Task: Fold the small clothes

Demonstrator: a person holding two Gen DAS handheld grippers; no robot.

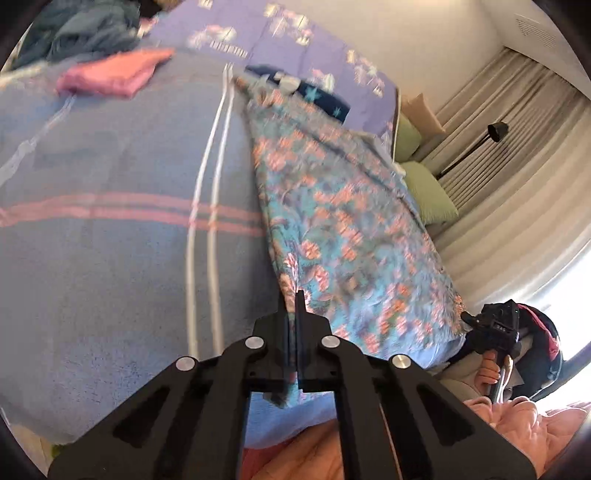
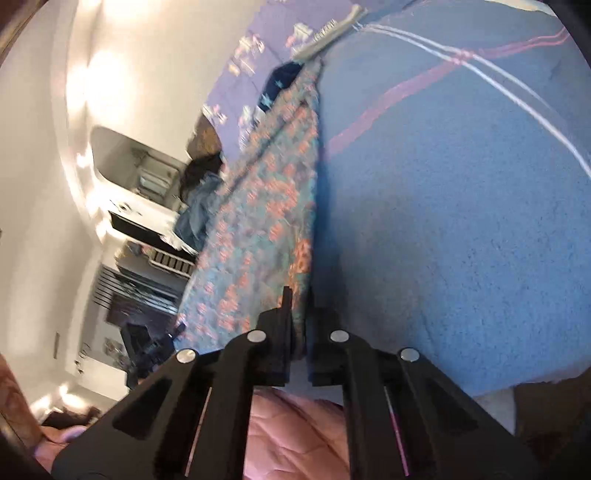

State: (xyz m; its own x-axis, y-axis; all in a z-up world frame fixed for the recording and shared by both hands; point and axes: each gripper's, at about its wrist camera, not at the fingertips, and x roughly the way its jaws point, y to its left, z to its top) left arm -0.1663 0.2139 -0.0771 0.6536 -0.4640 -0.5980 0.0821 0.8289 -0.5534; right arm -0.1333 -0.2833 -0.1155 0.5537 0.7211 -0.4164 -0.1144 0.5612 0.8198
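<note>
A turquoise garment with pink flowers lies stretched along the right side of a blue blanket on a bed. My left gripper is shut on the near edge of this floral garment, with cloth hanging down between the fingers. In the right wrist view the same floral garment runs away from me, and my right gripper is shut on its near edge. The right gripper's black body, held by a hand, shows at the garment's other near corner in the left wrist view.
A folded pink garment and a blue-grey pile of clothes lie at the far left. A navy star-print cloth sits beyond the floral garment. Green pillows, curtains and a black lamp line the right.
</note>
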